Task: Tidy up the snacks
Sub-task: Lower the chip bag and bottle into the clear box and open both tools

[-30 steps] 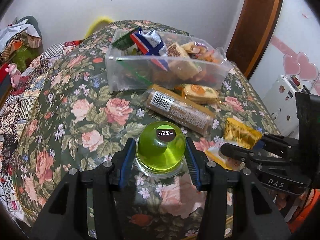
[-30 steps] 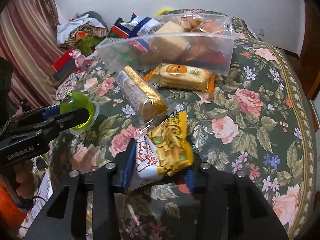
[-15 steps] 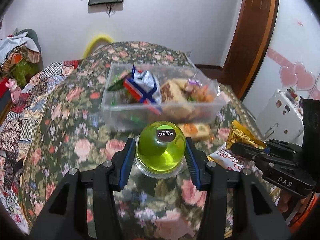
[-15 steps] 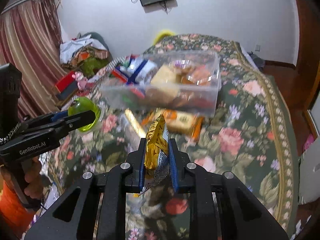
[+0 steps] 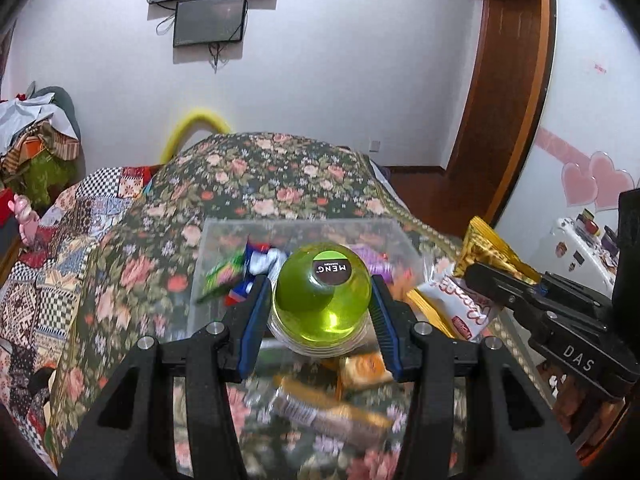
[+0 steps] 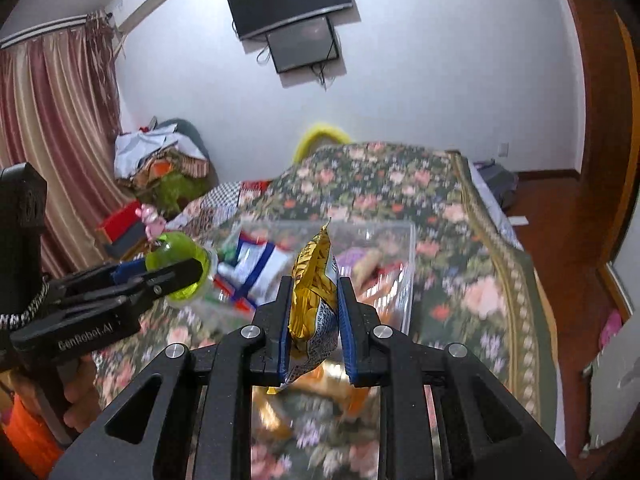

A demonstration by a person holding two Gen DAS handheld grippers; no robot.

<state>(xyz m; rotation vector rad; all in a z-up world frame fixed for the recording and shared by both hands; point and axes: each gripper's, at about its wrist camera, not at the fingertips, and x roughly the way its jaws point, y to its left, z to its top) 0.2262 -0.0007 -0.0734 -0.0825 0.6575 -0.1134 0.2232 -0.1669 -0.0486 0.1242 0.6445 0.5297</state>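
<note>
Left wrist view: my left claw [image 5: 320, 304] grasps the jelly cup [image 5: 322, 296]; my right claw [image 6: 314, 316] grasps a snack bag [image 6: 314, 292] above the bin [image 6: 408, 264].

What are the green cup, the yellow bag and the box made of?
Green cup: likely clear glossy plastic; light shines through.
Yellow bag: probably shiny printed film; it creases between the pads.
Box: seemingly stiff clear plastic; the snacks show through its walls.

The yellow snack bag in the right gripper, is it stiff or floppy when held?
The yellow snack bag probably is floppy: it crumples between the jaws. It seems light, since its free top stands up. Its glossy film may slip.
</note>
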